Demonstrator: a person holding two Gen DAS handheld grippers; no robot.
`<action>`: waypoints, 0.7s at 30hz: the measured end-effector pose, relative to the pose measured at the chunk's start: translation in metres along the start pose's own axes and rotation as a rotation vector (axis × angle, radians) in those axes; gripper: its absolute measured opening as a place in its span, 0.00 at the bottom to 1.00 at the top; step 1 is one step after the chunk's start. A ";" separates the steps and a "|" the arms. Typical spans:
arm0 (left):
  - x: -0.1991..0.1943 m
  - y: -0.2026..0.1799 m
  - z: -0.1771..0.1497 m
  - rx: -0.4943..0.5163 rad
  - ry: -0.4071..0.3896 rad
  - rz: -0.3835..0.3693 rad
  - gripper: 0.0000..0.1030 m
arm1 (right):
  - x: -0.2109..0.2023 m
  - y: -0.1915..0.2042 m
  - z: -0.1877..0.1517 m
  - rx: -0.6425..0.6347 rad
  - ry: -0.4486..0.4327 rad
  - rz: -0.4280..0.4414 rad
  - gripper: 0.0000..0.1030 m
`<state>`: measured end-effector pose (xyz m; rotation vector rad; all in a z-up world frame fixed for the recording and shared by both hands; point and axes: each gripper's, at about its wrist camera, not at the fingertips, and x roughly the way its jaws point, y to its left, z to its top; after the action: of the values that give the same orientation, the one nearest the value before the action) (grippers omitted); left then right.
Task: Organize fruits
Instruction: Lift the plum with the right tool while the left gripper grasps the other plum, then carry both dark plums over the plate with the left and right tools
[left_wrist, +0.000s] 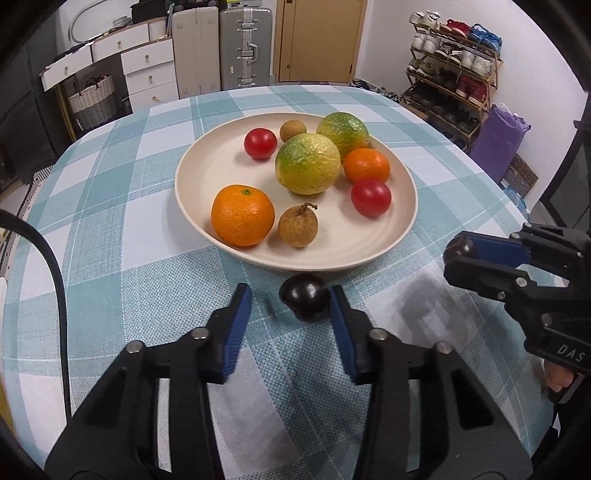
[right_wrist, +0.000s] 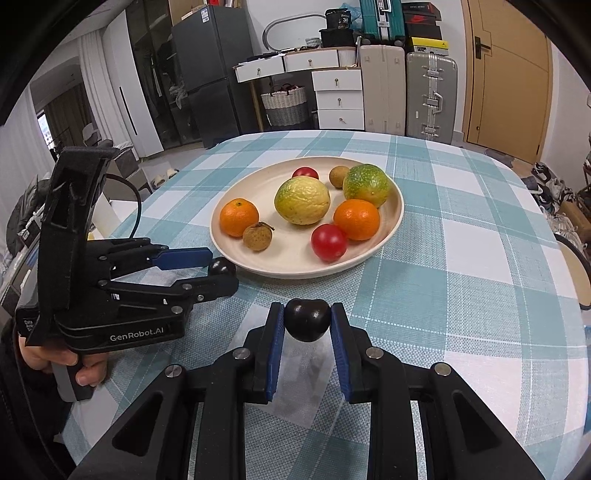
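At plate's (left_wrist: 369, 254) 6 o'clock on counter (left_wrist: 147, 240): left gripper (left_wrist: 289, 292) fingers (left_wrist: 236, 325) released, dark fruit (left_wrist: 304, 297) between (touching one pad); right gripper (right_wrist: 307, 314) clenched on second dark fruit (right_wrist: 307, 323).

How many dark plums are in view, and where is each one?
2. One dark plum is gripped in the jaws of the right gripper, above the tablecloth. The other dark plum lies between the left gripper's jaws, near the plate. None seems hidden.

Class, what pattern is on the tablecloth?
The tablecloth has a teal-and-white check, clearest in the right wrist view.
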<state>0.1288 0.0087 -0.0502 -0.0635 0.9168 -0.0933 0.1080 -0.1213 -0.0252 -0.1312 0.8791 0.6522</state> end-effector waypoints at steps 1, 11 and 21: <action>-0.001 -0.001 0.000 0.002 0.001 -0.015 0.27 | 0.000 0.000 0.000 0.000 -0.001 -0.001 0.25; -0.009 -0.002 -0.004 0.012 -0.021 -0.033 0.23 | -0.002 -0.001 0.001 0.011 -0.008 0.000 0.25; -0.032 0.001 -0.014 0.007 -0.058 -0.039 0.23 | -0.004 -0.001 0.003 0.011 -0.023 -0.004 0.25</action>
<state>0.0979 0.0126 -0.0336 -0.0771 0.8575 -0.1306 0.1081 -0.1229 -0.0202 -0.1155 0.8603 0.6445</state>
